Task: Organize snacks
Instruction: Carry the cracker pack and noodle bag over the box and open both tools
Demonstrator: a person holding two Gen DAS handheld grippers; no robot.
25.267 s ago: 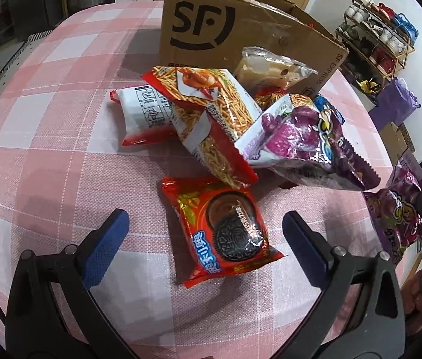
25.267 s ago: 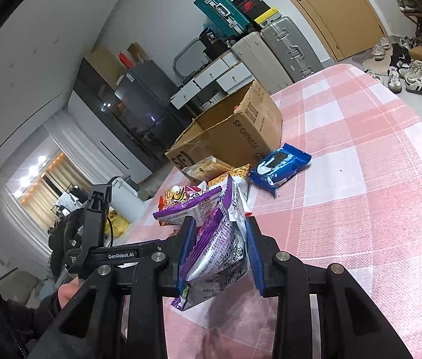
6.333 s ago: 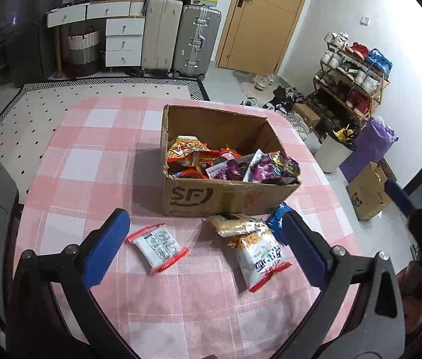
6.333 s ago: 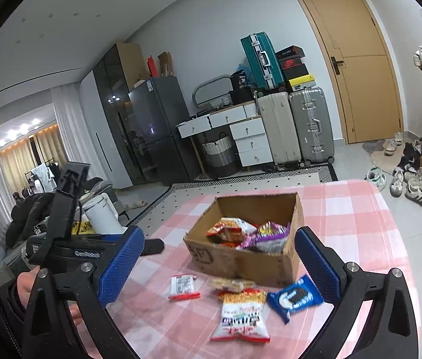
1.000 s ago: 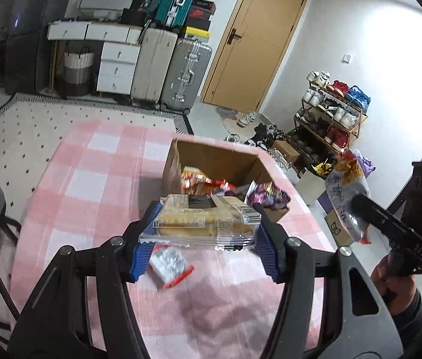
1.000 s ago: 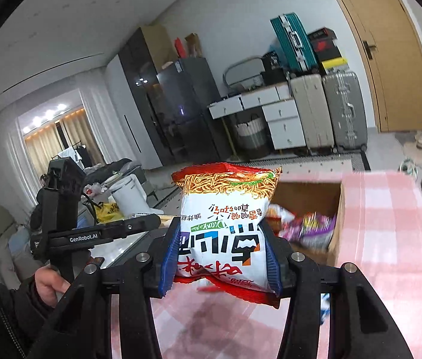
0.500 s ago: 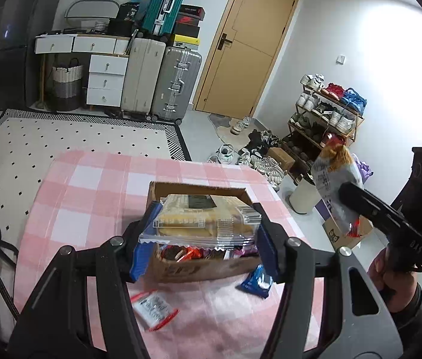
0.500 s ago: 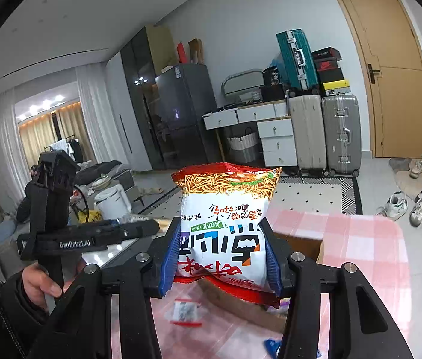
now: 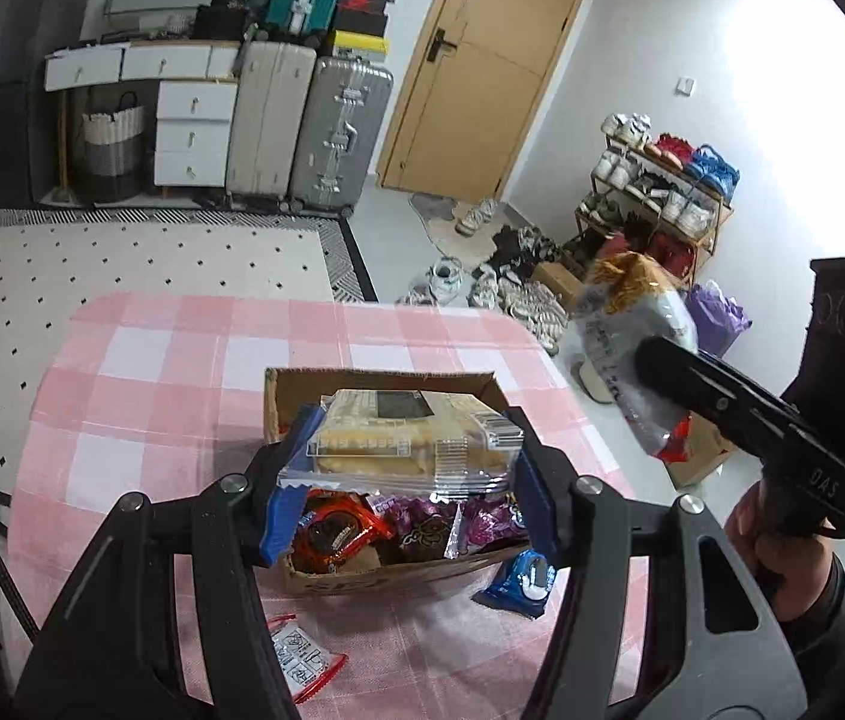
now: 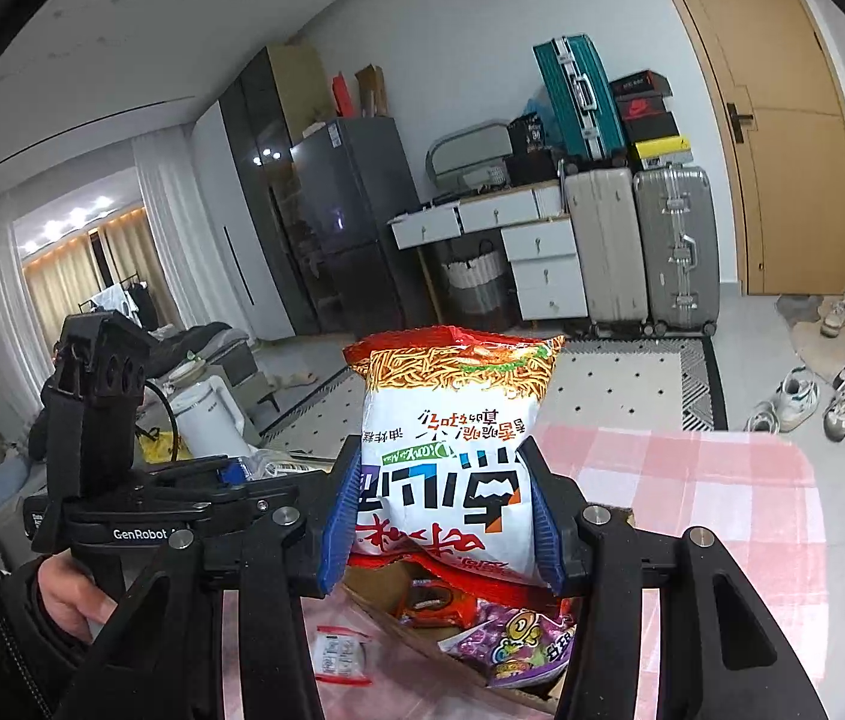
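Left gripper is clamping a clear cake pack above the cardboard box; right gripper is clamping a noodle bag over it too.

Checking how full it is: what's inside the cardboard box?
In the cardboard box: a red cookie packet and purple snack bags. The clear cake packet held by the left hand-held gripper hides the rest.
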